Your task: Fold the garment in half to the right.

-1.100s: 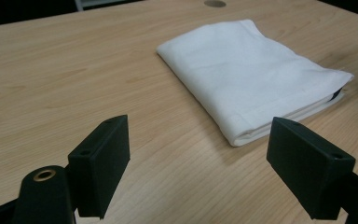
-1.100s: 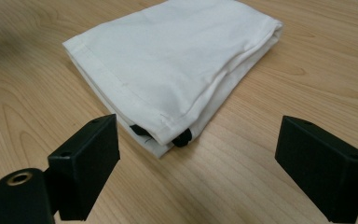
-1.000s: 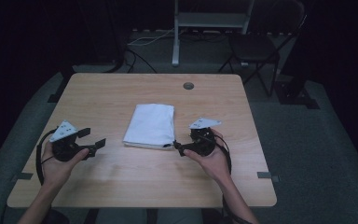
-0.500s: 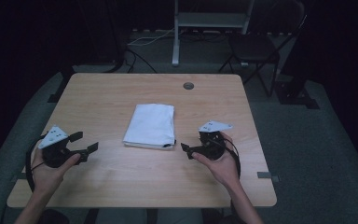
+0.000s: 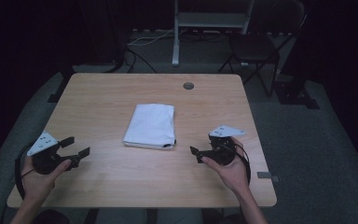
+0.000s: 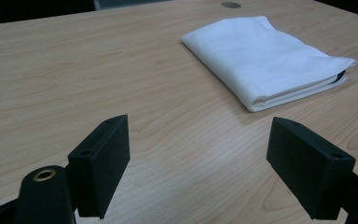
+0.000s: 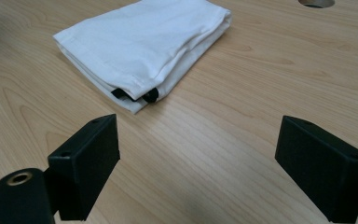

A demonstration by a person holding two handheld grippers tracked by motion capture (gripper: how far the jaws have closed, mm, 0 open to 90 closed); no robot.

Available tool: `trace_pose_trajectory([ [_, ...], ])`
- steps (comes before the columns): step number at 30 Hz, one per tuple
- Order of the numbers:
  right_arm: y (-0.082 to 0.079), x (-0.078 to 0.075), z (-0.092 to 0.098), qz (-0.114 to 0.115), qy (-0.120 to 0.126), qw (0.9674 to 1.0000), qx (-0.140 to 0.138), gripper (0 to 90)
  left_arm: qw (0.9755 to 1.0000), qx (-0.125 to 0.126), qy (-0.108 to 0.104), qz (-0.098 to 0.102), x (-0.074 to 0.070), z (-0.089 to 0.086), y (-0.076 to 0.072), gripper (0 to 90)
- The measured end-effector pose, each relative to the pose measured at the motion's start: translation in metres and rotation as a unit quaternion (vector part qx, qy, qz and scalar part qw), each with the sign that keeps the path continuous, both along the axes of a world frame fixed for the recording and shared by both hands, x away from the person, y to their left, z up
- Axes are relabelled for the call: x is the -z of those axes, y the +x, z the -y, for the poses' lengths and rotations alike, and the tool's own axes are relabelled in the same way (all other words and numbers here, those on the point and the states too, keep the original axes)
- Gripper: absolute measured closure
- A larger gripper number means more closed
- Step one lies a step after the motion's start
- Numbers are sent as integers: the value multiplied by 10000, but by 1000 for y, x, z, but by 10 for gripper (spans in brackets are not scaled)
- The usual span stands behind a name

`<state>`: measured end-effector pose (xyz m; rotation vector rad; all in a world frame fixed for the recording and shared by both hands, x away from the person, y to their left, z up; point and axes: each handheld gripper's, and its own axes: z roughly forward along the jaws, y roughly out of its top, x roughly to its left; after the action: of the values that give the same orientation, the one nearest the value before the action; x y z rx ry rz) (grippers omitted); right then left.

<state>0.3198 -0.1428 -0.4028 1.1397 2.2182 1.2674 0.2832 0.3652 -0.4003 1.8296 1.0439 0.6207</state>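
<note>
Wooden table (image 5: 121, 102) bears folded white cloth (image 5: 150, 125); between both grippers' fingers, untouched; fingers apart.

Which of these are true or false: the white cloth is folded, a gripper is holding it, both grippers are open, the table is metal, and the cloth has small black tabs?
1. The white cloth lies folded. True.
2. The right gripper grips it. False: it sits apart from the cloth, holding nothing.
3. The left gripper is open too. True.
4. The table is metal. False: it looks like light wood.
5. The cloth has small black tabs at one corner. True.
</note>
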Motion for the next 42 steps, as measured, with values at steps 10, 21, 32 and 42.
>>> trace_pose_trajectory([
  [10,-10,5,12,-43,37,9999,106,131,9999,-94,-32,-30,6,-12,-5,209],
  [21,-17,9,28,-56,65,9996,267,131,9996,-247,-51,-110,16,-23,-5,209],
  [32,-21,18,38,-128,111,9989,427,131,9993,-326,-26,-159,24,-27,-1,209],
  [42,-25,28,47,-148,210,9975,658,131,9992,-362,-14,-169,28,-28,0,209],
])
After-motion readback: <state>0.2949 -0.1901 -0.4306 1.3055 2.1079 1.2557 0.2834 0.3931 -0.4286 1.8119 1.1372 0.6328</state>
